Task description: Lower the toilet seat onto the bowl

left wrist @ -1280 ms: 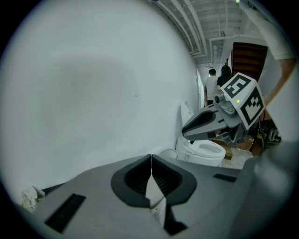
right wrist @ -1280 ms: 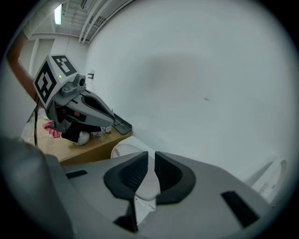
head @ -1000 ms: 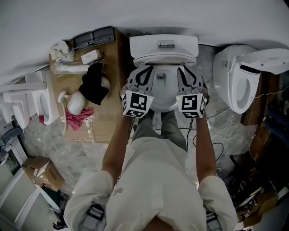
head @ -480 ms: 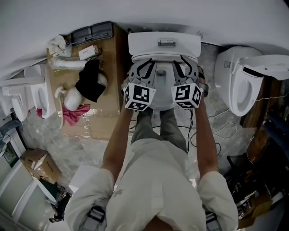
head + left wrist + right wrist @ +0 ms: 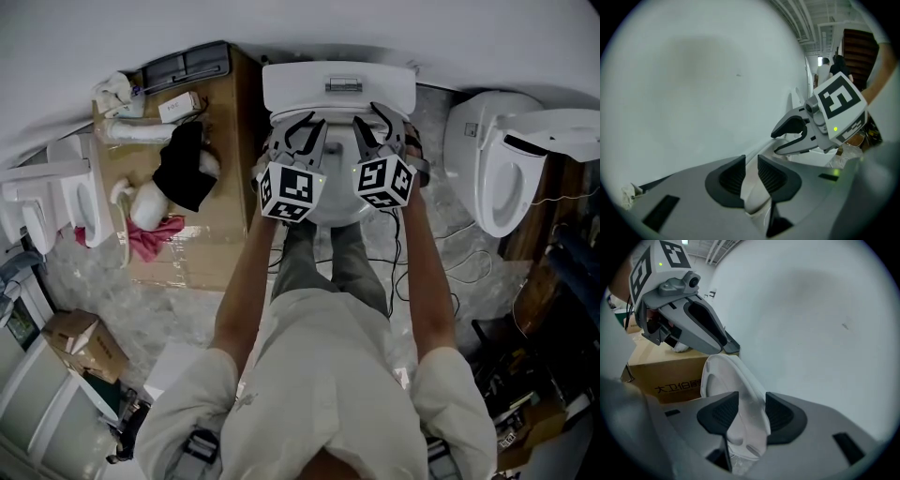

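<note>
Two grey hand-held two-jaw grippers are held side by side over a white ceramic toilet (image 5: pixel 337 94) set against a pale wall; the left gripper (image 5: pixel 300 141) and the right gripper (image 5: pixel 380 131) are each topped by a cube with black-and-white square markers, and both are angled down toward the cistern end of the bowl; the white plastic oval toilet seat (image 5: pixel 736 380) is seen in the right gripper view as a thin ring standing tilted, with one side of its rim passed between that gripper's black ribbed pads (image 5: pixel 721 414); the right jaws have just been opening and are now set moderately apart, so the rim is bracketed but not squeezed; in the left gripper view a narrow white edge of the seat is framed by the left gripper's pads (image 5: pixel 732 176); those jaws have also just been opening and are parted only a little, with the edge left loose in the gap; whether the seat is already resting on the bowl cannot be told; a brown cardboard box (image 5: pixel 665 376) with printed characters is seen just beside the toilet on the person's left; a black cloth (image 5: pixel 183 169) is laid on it and a pink cloth (image 5: pixel 155 239) is seen near its edge; a second white toilet (image 5: pixel 506 169) is stood well apart on the right
</note>
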Motion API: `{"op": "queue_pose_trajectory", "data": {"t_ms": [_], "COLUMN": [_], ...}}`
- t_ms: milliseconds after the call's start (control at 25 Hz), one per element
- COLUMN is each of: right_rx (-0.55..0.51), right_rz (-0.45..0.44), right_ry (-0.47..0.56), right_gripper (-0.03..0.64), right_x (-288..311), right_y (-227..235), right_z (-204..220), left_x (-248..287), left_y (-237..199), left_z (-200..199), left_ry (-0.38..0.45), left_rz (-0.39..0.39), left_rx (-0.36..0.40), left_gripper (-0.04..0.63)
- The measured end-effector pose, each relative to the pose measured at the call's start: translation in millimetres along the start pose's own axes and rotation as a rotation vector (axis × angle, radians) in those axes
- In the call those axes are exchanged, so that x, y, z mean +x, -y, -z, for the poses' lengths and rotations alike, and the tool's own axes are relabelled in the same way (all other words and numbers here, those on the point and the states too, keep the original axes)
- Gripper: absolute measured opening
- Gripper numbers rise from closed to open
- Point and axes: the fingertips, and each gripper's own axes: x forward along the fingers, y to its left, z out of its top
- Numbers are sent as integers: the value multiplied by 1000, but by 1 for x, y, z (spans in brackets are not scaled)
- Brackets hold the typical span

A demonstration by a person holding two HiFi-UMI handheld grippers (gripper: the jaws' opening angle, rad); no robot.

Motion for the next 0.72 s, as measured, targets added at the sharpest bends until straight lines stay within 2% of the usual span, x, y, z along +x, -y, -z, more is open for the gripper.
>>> {"op": "queue_pose_trajectory", "data": {"t_ms": [520,720], "right_rx": [86,97], "right_rz": [92,117], "right_ry": [-21,-34], "right_gripper": [184,152], "right_x": [-12,-20], "right_y": [-6,-11], "right_z": [8,11], "left_x": [-5,-9], "left_y": [2,5], "left_z": [8,14], "left_ry": [4,5], "left_rz": [32,58], "left_rx": [30,37], "left_gripper": [97,103]}}
